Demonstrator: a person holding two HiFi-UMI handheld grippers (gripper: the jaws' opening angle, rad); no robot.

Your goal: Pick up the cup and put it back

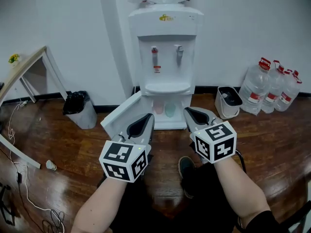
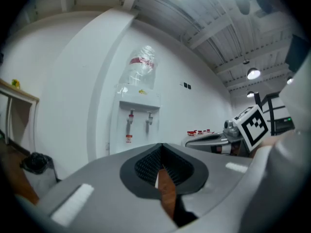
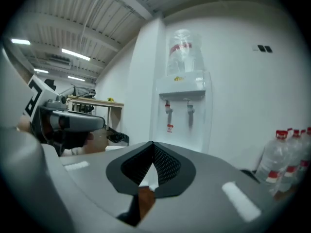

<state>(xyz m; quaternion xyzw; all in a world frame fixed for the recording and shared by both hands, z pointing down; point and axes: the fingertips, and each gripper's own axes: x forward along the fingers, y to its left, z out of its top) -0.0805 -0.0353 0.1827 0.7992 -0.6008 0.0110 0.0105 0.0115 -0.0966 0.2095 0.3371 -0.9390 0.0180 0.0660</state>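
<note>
Nearest you, at the bottom of the head view, your bare forearms run up into the two grippers, each capped by a white cube printed with black square markers: the left cube (image 1: 124, 160) and the right cube (image 1: 215, 141). The left gripper (image 1: 148, 116) is closed and empty. In its own view the smooth grey jaws meet at the tip (image 2: 161, 144), and nothing sits between the dark ribbed pads (image 2: 148, 164). The right gripper (image 1: 188, 111) is likewise closed on nothing, its tips touching in its own view (image 3: 153, 143).

Beyond the tips, at centre frame, stands a boxy white plastic water dispenser (image 1: 166, 57) with two taps and a clear bottle on top. Its lower cabinet door (image 1: 119, 118) hangs open to the left. Inside that lower compartment a pale pink cup (image 1: 159, 108) and a pale green cup (image 1: 170, 110) stand upright side by side, clear of both grippers.

Left of the dispenser is a grey waste bin (image 1: 80, 109) lined with a black bag. To its right stand a white bucket (image 1: 227, 102) and, further right, a cluster of clear water jugs (image 1: 272, 89) with red caps. The floor (image 1: 58, 140) is glossy dark wood planking.
</note>
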